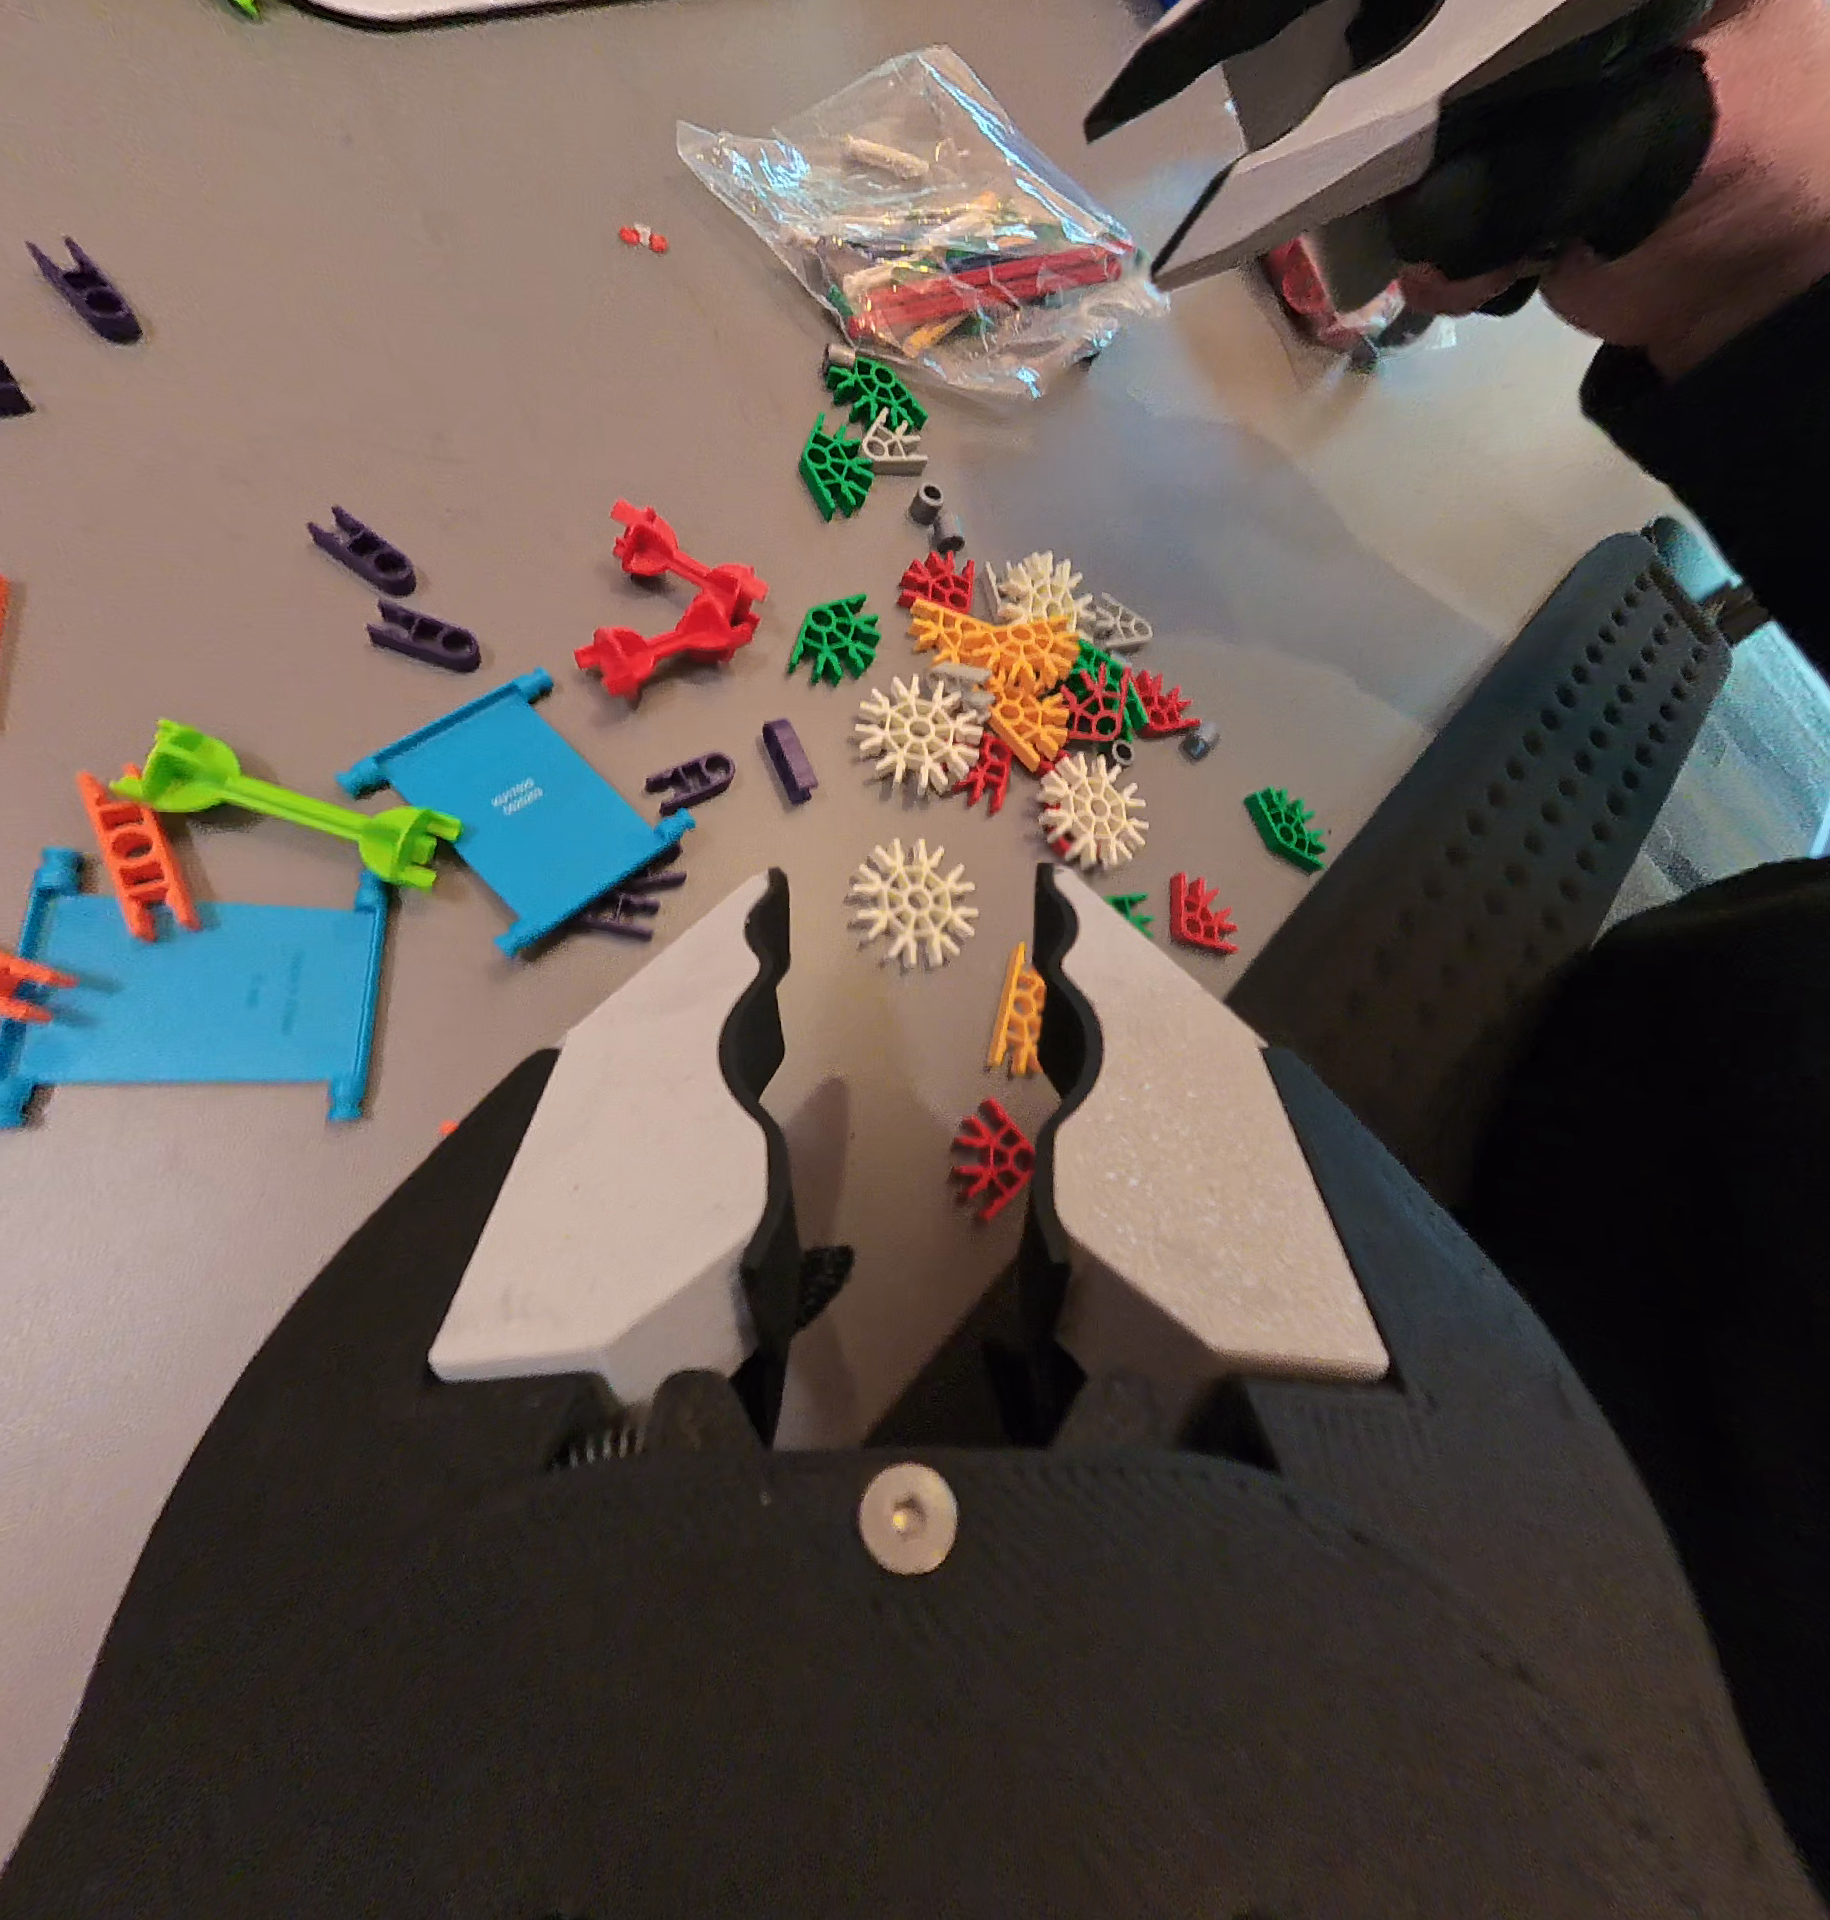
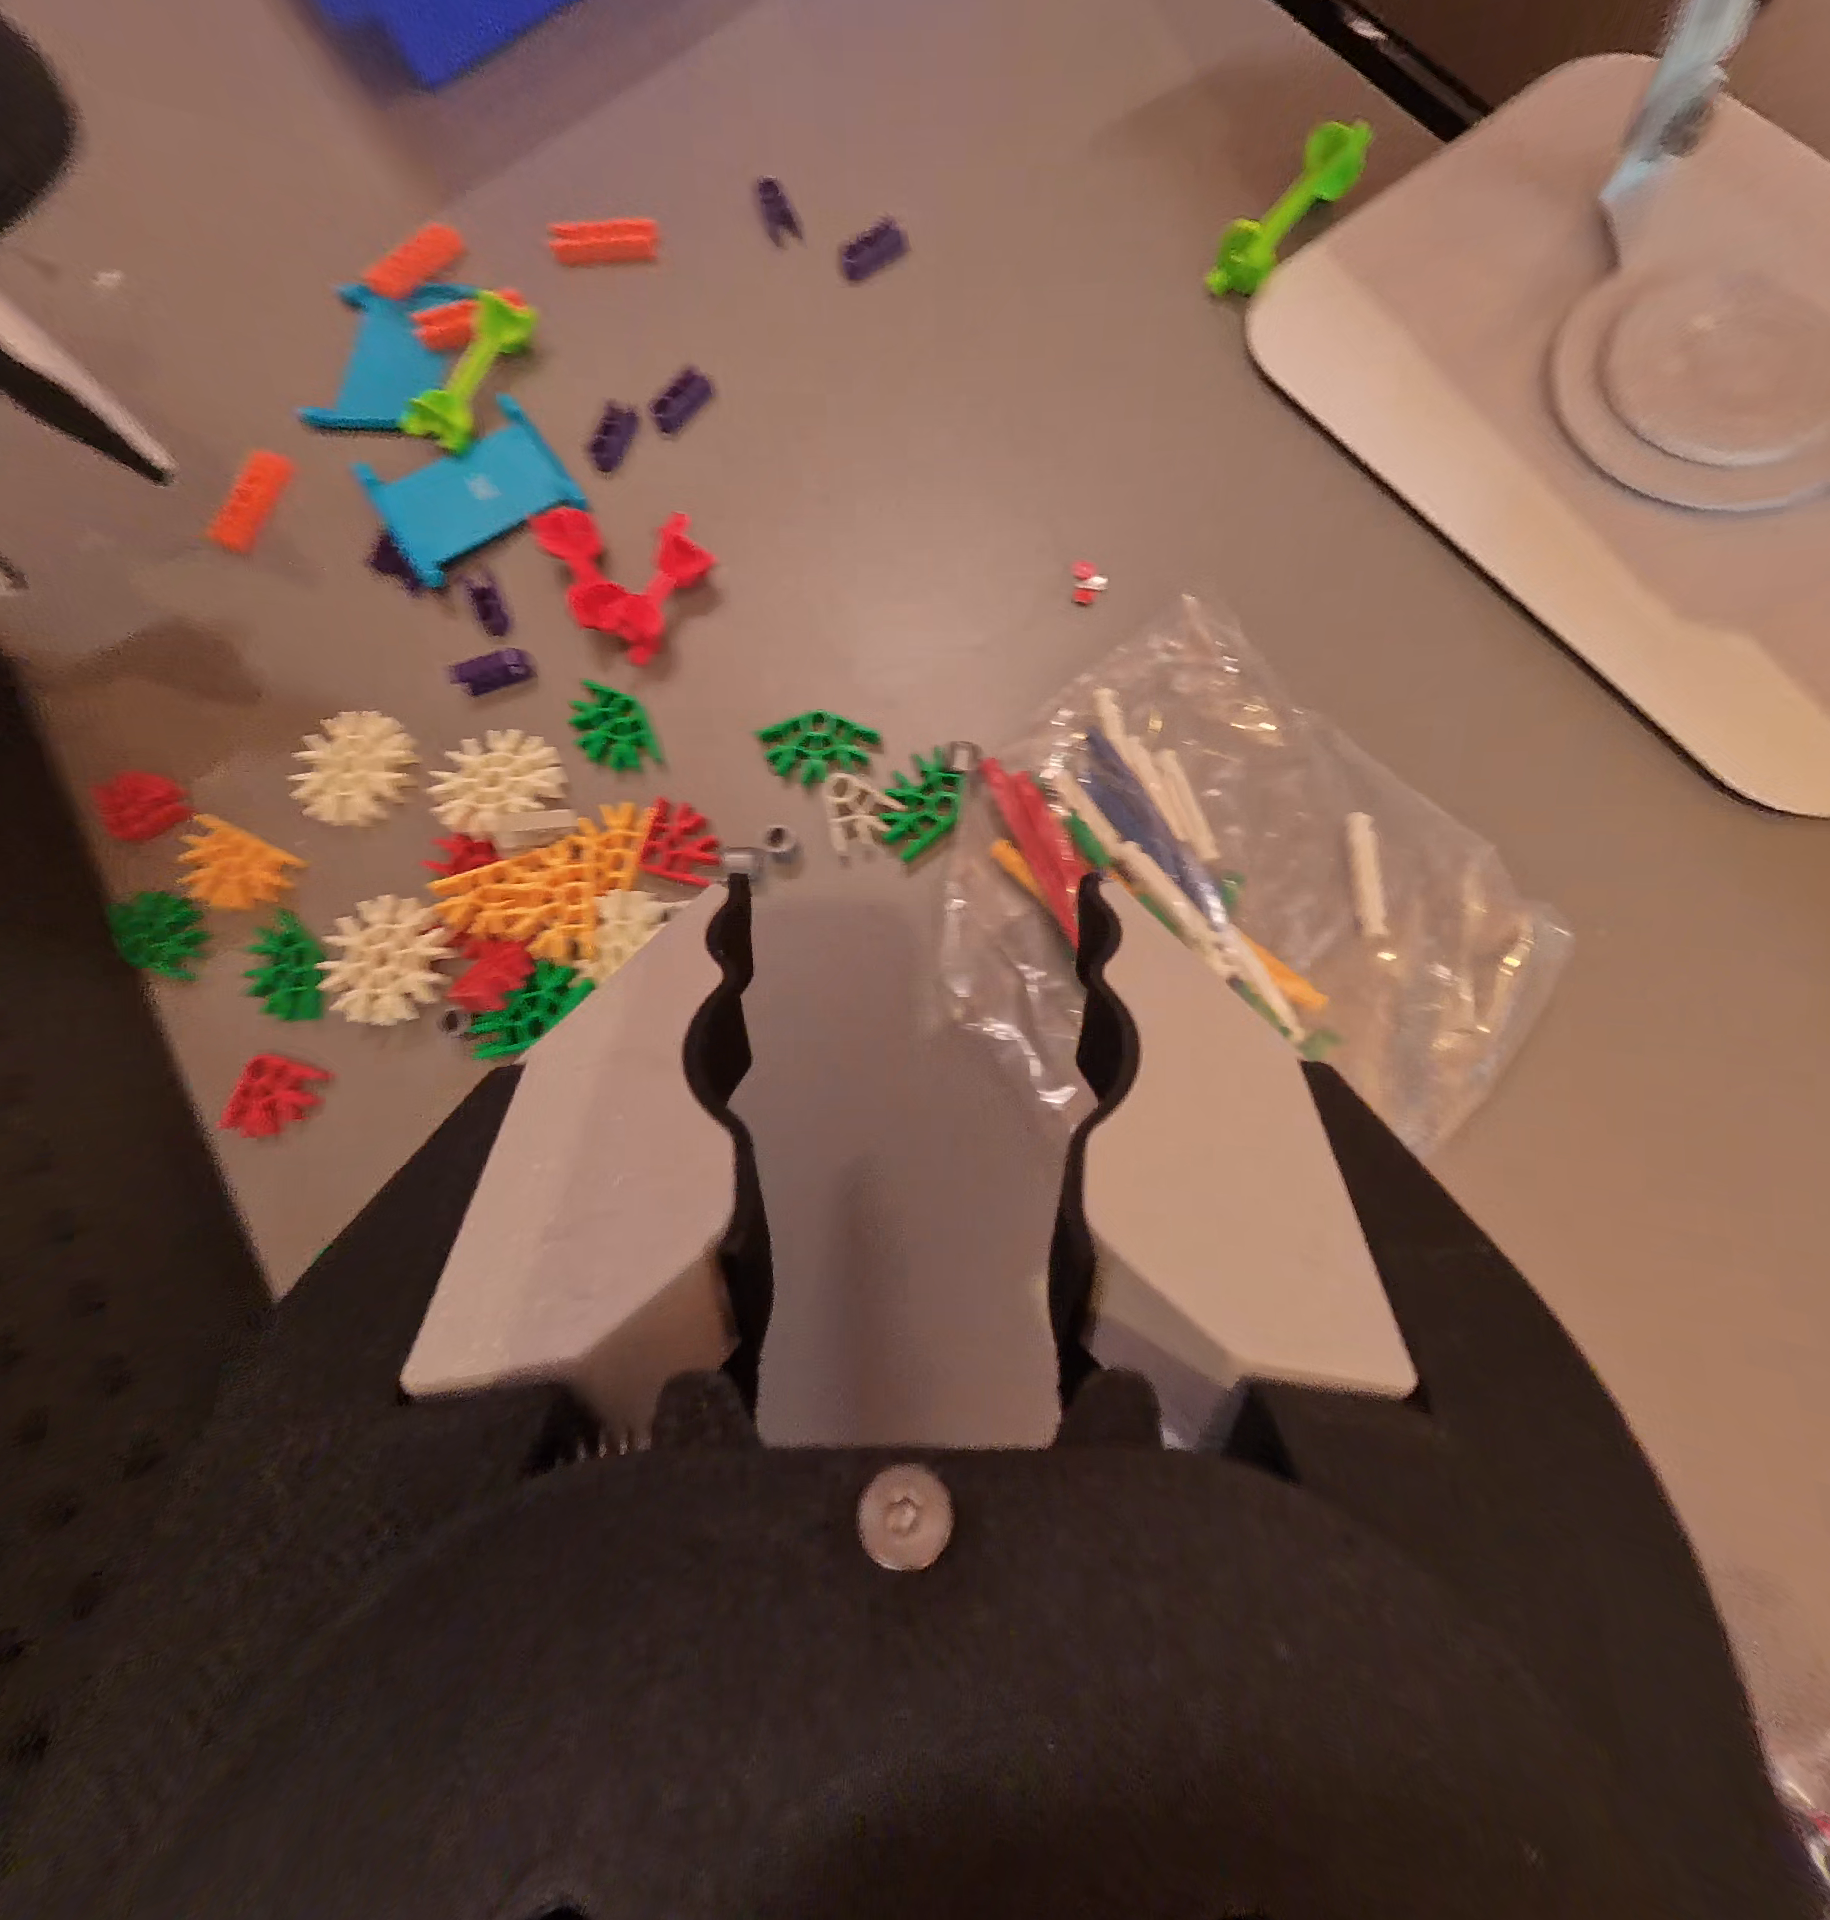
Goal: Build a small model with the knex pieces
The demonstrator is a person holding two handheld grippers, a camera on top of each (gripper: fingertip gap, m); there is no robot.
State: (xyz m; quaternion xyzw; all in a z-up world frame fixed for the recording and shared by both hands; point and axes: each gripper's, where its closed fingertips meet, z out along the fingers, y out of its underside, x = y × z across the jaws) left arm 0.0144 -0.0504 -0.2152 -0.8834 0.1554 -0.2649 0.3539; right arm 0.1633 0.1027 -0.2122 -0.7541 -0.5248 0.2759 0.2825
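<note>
My left gripper (image 1: 911, 883) is open and empty, low over the grey table (image 1: 267, 1299). A white snowflake connector (image 1: 911, 902) lies just ahead, between its fingertips. A yellow connector (image 1: 1017, 1013) and a red one (image 1: 994, 1155) lie by the right finger. A pile of white, yellow, red and green connectors (image 1: 1025, 675) lies beyond. My right gripper (image 2: 913, 883) is open and empty above the table, with small grey spacers (image 2: 760, 854) near its left fingertip. A clear bag of coloured rods (image 2: 1254, 862) lies by its right finger. The right gripper also shows in the left wrist view (image 1: 1129, 203), above the bag (image 1: 942, 229).
Two blue panels (image 1: 526, 800), lime green rods (image 1: 287, 805), a red jointed piece (image 1: 682, 613), purple clips (image 1: 423, 634) and orange connectors (image 1: 137, 857) are scattered to the left. A grey stand base (image 2: 1462, 499) sits far right. A black mesh chair (image 1: 1513, 831) stands at the table's edge.
</note>
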